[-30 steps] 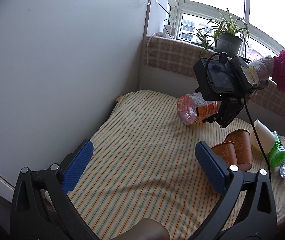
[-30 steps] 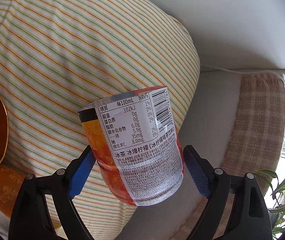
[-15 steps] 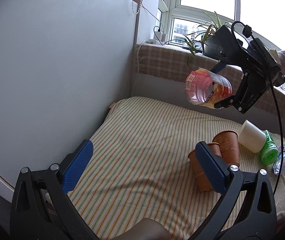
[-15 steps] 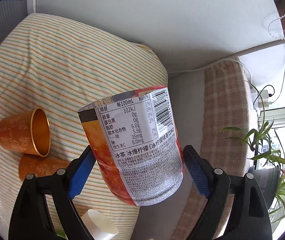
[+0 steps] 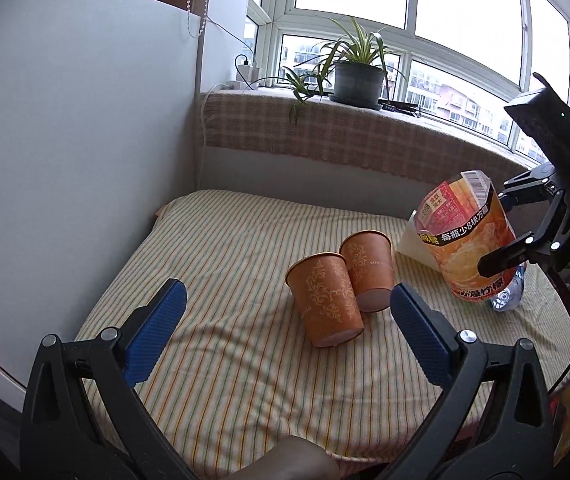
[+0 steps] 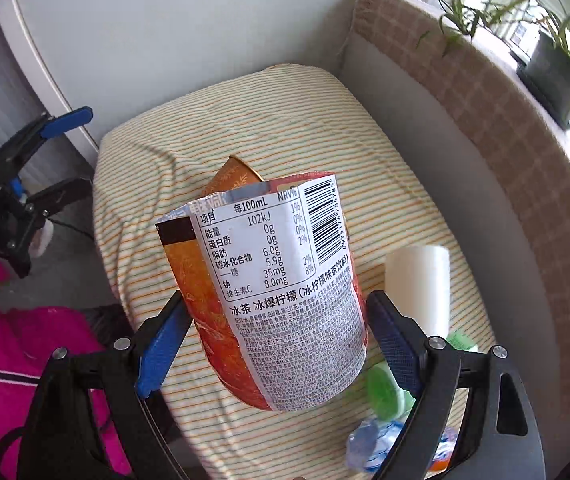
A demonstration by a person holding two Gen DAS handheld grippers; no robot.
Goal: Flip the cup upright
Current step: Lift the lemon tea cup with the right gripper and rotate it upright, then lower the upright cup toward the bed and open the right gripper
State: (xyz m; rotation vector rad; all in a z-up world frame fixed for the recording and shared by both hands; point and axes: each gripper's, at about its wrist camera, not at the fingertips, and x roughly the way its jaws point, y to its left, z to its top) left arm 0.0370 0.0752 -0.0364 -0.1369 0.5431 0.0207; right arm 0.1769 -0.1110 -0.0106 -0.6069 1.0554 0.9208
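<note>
My right gripper (image 6: 277,344) is shut on the cut-bottle cup (image 6: 269,296), an orange plastic cup with a white nutrition label. It holds the cup in the air, open end up, slightly tilted. In the left wrist view the cup (image 5: 465,240) and right gripper (image 5: 525,236) hang above the right side of the striped table (image 5: 205,264). My left gripper (image 5: 285,332) is open and empty, low over the table's front edge.
Two orange paper cups (image 5: 325,300) (image 5: 369,268) lie on their sides mid-table. A white cup (image 6: 421,284), a green-capped item (image 6: 385,388) and a crushed clear bottle (image 6: 381,444) lie at the right end. A potted plant (image 5: 355,80) stands on the window ledge; a white wall (image 5: 65,120) is left.
My right gripper has carried the cup from the table's far middle up and over to the right side, turning it from mouth-sideways to mouth-up. My left gripper stayed open.
</note>
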